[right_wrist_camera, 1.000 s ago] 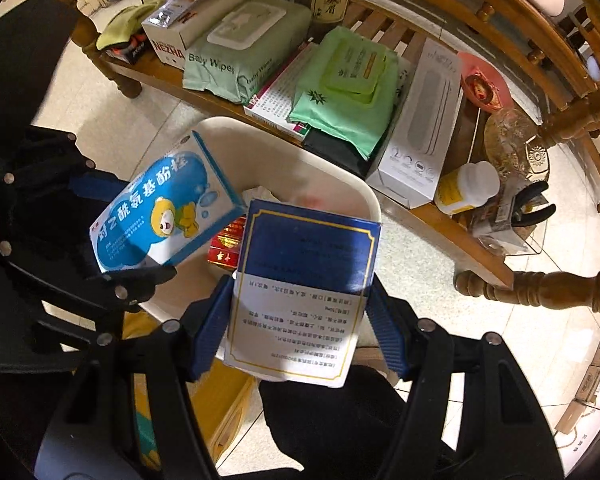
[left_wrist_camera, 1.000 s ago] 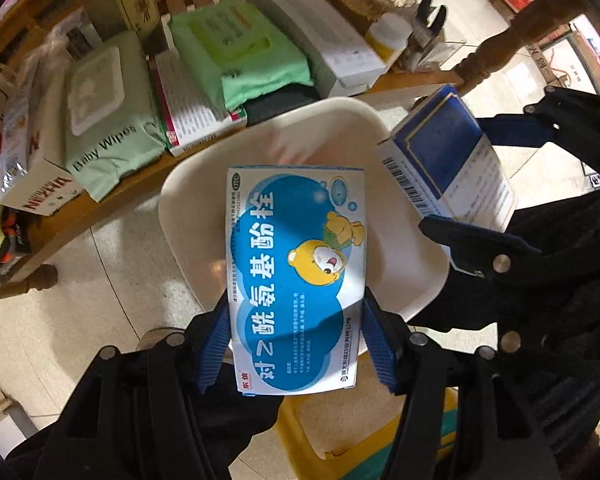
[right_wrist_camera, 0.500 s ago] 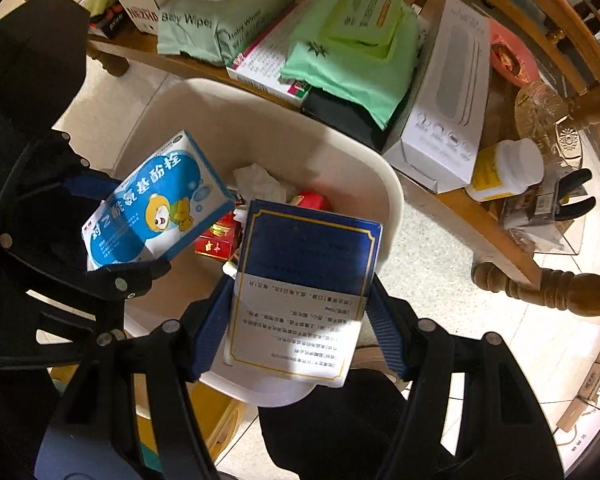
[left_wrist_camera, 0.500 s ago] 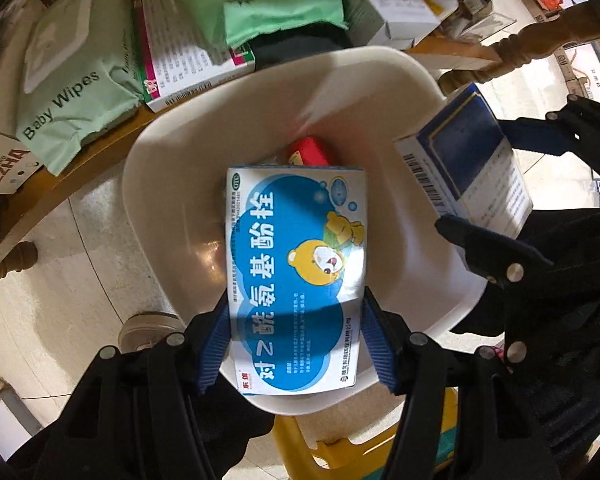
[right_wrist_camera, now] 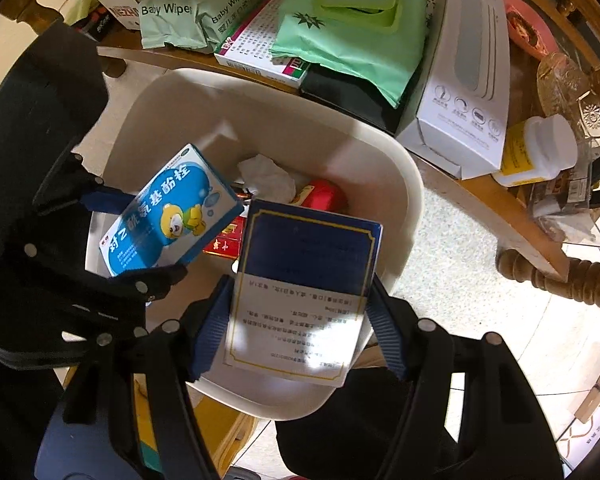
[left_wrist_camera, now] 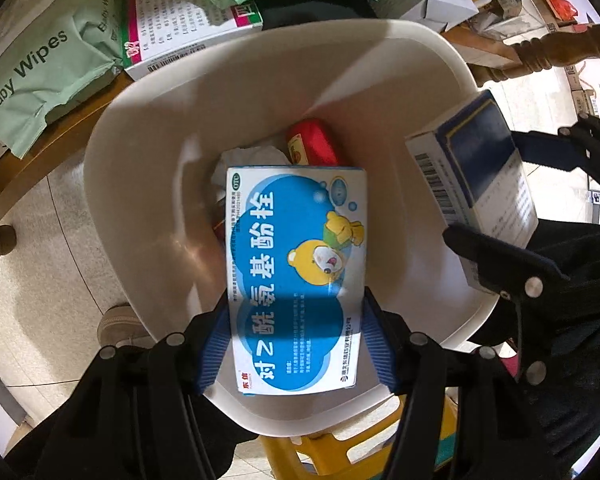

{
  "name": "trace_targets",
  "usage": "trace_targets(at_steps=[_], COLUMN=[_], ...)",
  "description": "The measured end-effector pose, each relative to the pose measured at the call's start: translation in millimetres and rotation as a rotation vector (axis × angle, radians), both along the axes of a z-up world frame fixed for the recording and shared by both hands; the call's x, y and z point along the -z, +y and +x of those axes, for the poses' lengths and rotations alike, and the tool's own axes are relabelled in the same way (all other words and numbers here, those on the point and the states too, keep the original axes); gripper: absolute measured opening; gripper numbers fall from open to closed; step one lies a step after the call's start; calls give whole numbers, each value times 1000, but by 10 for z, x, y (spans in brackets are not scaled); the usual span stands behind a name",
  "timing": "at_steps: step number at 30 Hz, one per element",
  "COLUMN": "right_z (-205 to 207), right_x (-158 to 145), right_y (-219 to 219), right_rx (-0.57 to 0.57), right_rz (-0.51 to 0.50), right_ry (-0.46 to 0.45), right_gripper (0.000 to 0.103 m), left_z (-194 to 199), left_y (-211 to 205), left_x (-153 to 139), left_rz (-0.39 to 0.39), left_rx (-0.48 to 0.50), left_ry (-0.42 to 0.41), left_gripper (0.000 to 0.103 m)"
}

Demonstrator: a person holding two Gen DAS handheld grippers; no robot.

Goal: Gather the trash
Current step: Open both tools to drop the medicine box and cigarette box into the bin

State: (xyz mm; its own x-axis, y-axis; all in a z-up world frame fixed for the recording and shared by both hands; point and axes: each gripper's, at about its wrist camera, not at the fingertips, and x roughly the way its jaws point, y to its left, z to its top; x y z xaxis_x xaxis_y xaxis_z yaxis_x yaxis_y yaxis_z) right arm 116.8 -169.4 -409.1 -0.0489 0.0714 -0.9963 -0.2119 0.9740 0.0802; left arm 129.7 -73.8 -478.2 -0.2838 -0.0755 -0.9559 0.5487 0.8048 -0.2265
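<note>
Drop step: left gripper clamps the bear box, right gripper clamps the navy box, both above the bin at frame centre; next, both need to open.

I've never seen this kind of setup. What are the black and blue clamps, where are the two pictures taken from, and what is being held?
There is no robot here: a person holds a two-finger clamp in each hand, and a fisheye camera on each looks along its fingers.

The left gripper is shut on a light blue medicine box with a cartoon bear. The right gripper is shut on a dark blue box. Each view also shows the other gripper off to one side.

Both boxes hang over a white bin that already contains crumpled tissue and a red pack. Behind it, a wooden bench carries baby wipes, a white carton and a white bottle.
</note>
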Motion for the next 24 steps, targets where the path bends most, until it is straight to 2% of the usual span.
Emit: trace_targets(at_steps=[6,9,11,13,24], right_z=[55,69,87,94,163], right_x=[32,39,50,73,23], right_y=[-36,-27,-36,-57,-119], right_rx=[27,25,28,37,76], right_rz=[24,16,1,-6,-2], right_ry=[23,24,28,26,19], right_gripper=[65,65,75,79,80], left_z=[85,101,100,92,202], left_y=[28,54,99,121,135], left_x=[93,115,146,159,-34], left_rz=[-11,24,37,41,44], left_rx=[-51,-57,-69,-78,-119], left_ry=[39,38,47,51,9], left_gripper=[59,65,68,69,74])
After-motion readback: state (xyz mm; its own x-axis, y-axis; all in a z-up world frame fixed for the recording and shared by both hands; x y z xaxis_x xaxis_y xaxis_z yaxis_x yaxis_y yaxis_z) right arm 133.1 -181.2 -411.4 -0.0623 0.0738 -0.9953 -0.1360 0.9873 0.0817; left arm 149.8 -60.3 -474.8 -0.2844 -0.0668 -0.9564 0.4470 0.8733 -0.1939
